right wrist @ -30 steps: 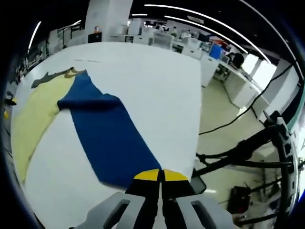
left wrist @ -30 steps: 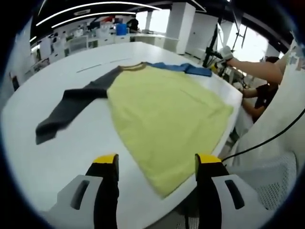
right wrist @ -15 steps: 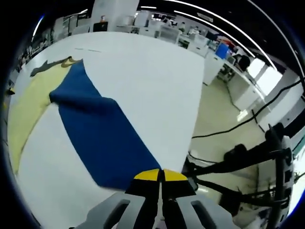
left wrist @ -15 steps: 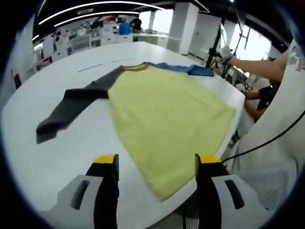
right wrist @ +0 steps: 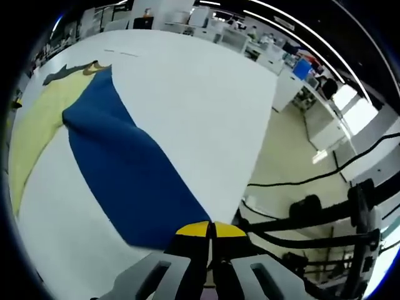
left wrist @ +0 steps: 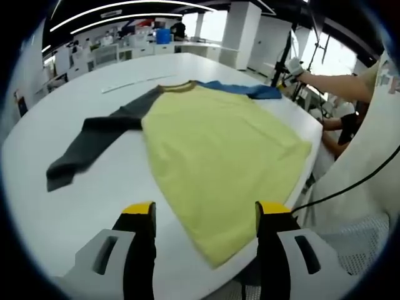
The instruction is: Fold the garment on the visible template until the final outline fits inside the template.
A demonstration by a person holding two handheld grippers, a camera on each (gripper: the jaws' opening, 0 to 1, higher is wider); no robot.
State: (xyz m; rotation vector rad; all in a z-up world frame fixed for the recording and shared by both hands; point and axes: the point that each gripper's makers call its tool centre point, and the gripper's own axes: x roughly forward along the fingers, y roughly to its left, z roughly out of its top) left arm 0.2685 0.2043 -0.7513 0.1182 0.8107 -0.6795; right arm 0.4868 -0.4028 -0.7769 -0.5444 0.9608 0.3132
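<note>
- Ahead of the left gripper (left wrist: 205,215), jaws spread wide w/ nothing between them, lies the soft knit long-sleeved shirt (left wrist: 215,147) w/ yellow body, spread flat on the white table (left wrist: 81,200).
- Far left of those jaws: the charcoal-grey sleeve (left wrist: 94,140), stretched out flat, cuff end nearest the jaws' left side, well apart from them.
- Btwn and beyond the jaws: yellow hem corner, near the table's edge and just ahead of the right jaw tip.
- Beyond the jaws, upper right: the blue sleeve (left wrist: 240,89), pulled out from the collar toward the right gripper (left wrist: 289,67), held on an outstretched arm.
- Right gripper view: jaw tips closed tight on the blue sleeve's cuff edge; sleeve runs from the tips up-left to the yellow body, w/ a raised ridge partway along, so it looks lifted, not lying flat.
- No template outline can be made out on the table.
- Handling (judgement): thin, light, limp fabric; will drape and crease, slides easily on the smooth top, not fragile. Best grabbed at edges — cuffs, hem corners, shoulder seams — pinching one layer.
- Pose: left gripper hovers low over the table's near edge, pointing across the shirt; right arm extended far across, gripper angled back down the sleeve.
</note>
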